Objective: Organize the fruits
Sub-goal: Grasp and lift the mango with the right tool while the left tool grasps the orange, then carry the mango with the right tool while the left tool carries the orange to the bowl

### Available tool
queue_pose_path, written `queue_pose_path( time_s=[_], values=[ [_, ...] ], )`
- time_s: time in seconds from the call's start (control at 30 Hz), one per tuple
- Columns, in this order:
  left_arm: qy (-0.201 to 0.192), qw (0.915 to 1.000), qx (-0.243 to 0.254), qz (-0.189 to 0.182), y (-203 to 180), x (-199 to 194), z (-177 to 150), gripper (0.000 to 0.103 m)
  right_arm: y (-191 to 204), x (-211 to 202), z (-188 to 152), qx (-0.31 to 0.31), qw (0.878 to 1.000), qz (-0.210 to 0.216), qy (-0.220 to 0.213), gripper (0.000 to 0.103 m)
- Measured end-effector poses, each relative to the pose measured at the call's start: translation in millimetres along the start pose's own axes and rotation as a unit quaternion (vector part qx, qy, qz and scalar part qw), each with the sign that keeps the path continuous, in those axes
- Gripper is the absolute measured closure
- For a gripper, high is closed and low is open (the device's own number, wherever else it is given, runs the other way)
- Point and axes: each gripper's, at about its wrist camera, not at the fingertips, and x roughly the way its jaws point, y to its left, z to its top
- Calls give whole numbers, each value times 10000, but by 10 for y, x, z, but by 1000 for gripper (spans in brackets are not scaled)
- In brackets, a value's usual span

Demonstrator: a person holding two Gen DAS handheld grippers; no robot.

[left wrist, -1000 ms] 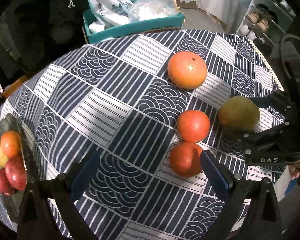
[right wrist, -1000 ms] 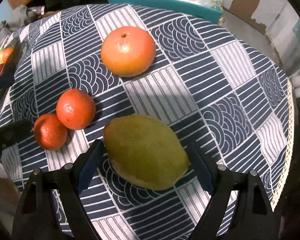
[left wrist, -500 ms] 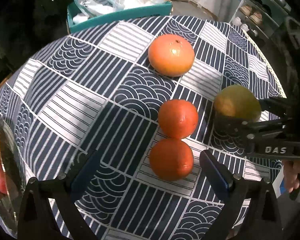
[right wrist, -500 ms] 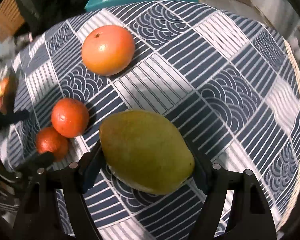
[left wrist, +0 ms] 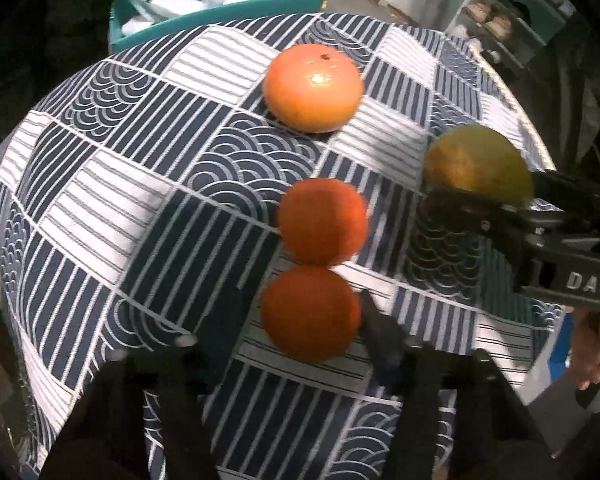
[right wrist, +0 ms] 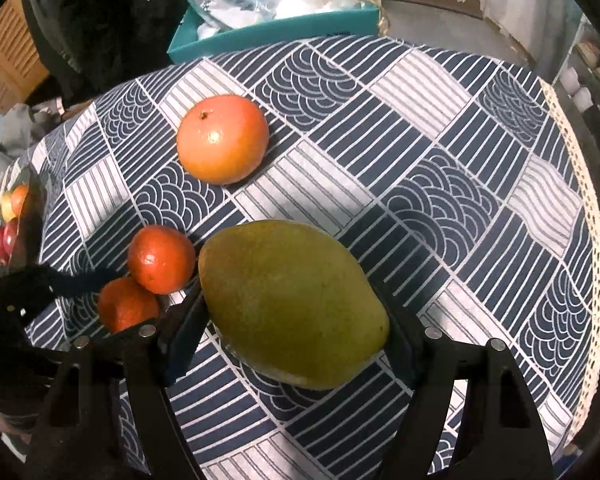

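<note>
Patterned navy-and-white cloth point(right wrist: 440, 208) covers the round worktop, with a teal tray point(right wrist: 276, 34) of plastic bags beyond its far edge. The left tool point(left wrist: 300, 332) has just been closing, and its pads now press both sides of the nearest mandarin point(left wrist: 310, 314), which touches a second mandarin point(left wrist: 322, 220) behind it. The right tool point(right wrist: 292, 320) clamps the green mango point(right wrist: 292, 300) across its width. A grapefruit point(right wrist: 222, 144) sits alone farther back, and a dark bowl point(right wrist: 32, 220) holding apples stands near the left rim. Lifting the held mandarin could nudge its neighbour and send it rolling on the cloth, perhaps toward the edge. The mango is heavy and rounded; held across its middle, it may pivot or slip out. Both tools work close together, so their paths toward the bowl could cross.
</note>
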Motion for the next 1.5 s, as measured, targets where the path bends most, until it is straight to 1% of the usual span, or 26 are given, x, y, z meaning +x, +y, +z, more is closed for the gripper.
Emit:
queue_pose_path(
  time_s=[0.07,0.13,0.4,0.53,0.63,0.83,1.07,1.2,1.33,1.5],
  values=[
    [-42,9996,118,249,-44,-39,-7,57,38,-21,26,-4,10000,-34,-75,25],
    [-149,9991,200,348,-59,-78,-17,57,40,-66,36,6,9999,-46,-158,25],
    [-352,9989,32,318,11,-248,13,58,144,-217,97,-47,9988,-157,-459,25],
    [-513,9982,-57,301,50,-404,40,58,203,-331,134,-110,9978,-206,-619,25],
    [-668,9971,-38,360,21,-506,74,58,265,-435,162,-208,9966,-255,-756,25],
    [-900,9950,-81,420,29,-732,81,58,393,-650,219,-329,9942,-172,-1013,25],
    [-1234,9913,-249,391,156,-1087,80,58,534,-894,265,-425,9905,-67,-1309,25],
    [-1413,9884,-330,444,212,-1259,93,58,607,-1043,288,-479,9878,-5,-1482,25],
    [-1596,9851,-301,569,235,-1434,65,58,669,-1163,307,-545,9852,5,-1624,25],
    [-1746,9825,-253,600,239,-1627,34,58,743,-1294,322,-619,9823,34,-1767,25]
  ],
)
